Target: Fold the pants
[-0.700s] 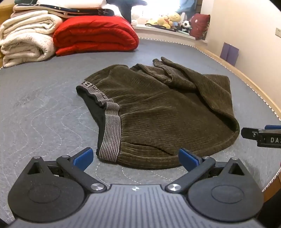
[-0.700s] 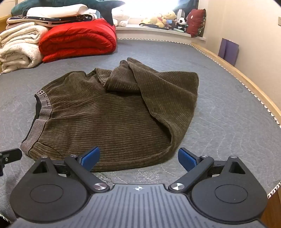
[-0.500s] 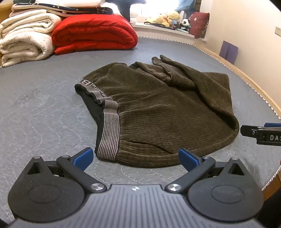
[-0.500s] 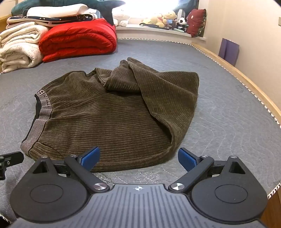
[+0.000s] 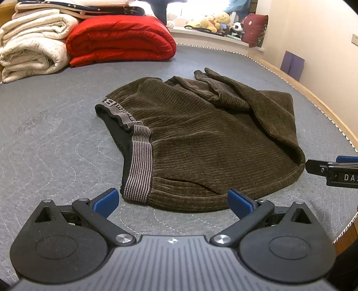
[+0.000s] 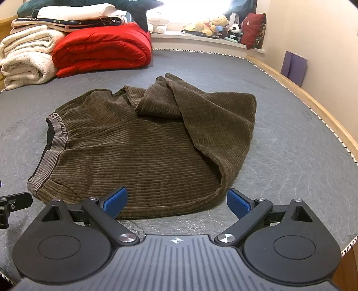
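Dark olive corduroy pants [image 5: 201, 143] [image 6: 156, 145] lie crumpled on the grey quilted mattress [image 5: 49, 143], legs doubled over toward the far right. Their striped grey waistband [image 5: 138, 163] faces left with the black lining showing. My left gripper [image 5: 172, 202] hovers open just short of the near hem, beside the waistband corner, nothing between its blue pads. My right gripper [image 6: 176, 202] is open too, over the near hem by the folded right edge, holding nothing. The right gripper's tip [image 5: 331, 172] shows at the right edge of the left wrist view.
Folded cream blankets [image 5: 33, 51] and a red quilt [image 5: 120, 42] are stacked at the far left. Plush toys [image 5: 214, 20] and a dark red cushion [image 6: 252, 31] line the window ledge. A wooden bed edge [image 6: 313, 107] runs along the right by the wall.
Both grippers have crept slightly toward the pants, so the near hem sits closer to the pads. Both stay open and the pants have not moved.
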`<action>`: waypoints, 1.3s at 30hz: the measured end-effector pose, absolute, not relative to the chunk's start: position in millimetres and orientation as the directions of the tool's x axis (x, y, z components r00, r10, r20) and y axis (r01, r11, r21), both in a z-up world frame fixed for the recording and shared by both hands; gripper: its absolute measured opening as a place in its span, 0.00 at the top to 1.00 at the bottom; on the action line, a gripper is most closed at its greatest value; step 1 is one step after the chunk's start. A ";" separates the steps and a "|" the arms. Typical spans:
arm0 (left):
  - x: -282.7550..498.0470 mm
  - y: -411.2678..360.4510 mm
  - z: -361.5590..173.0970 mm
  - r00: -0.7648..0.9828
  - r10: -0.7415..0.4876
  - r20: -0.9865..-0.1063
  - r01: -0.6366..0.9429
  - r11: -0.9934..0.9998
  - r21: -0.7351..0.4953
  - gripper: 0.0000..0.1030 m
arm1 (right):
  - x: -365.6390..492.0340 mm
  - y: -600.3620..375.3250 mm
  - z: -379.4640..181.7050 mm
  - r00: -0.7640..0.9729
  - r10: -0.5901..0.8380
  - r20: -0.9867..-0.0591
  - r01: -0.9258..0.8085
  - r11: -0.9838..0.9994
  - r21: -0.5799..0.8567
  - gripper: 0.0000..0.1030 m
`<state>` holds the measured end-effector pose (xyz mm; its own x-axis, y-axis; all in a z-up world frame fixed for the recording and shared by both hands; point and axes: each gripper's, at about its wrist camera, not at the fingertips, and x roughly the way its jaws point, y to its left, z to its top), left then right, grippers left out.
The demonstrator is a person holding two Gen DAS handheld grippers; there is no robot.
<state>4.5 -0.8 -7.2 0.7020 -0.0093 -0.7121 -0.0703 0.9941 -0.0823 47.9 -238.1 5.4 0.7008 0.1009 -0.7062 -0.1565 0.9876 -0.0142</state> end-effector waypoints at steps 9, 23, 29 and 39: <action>1.6 7.0 -7.4 0.706 0.008 -0.708 -0.104 0.990 -0.093 0.05 | 46.8 -236.4 4.9 0.704 0.096 -0.703 -0.160 0.987 -0.025 0.31; 72.5 96.4 17.3 0.636 -0.245 -0.732 0.029 0.955 -0.295 0.96 | 64.5 -252.6 -2.2 0.607 0.287 -0.741 -0.122 0.955 0.271 0.63; 104.4 140.0 -39.3 0.504 -0.234 -0.831 -0.252 0.881 -0.401 0.95 | 78.5 -239.2 -20.2 0.501 0.369 -0.783 -0.074 0.920 0.386 0.61; 135.0 148.9 -68.9 0.526 -0.277 -0.804 -0.332 0.804 -0.494 0.59 | 104.7 -226.7 -75.6 0.325 0.369 -0.871 0.208 0.870 0.446 0.54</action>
<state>135.0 148.9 -68.9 0.5256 -0.2768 -0.8044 -0.3322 0.8037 -0.4936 104.7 -226.7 -75.6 0.3247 0.3689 -0.8709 0.2080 0.8704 0.4462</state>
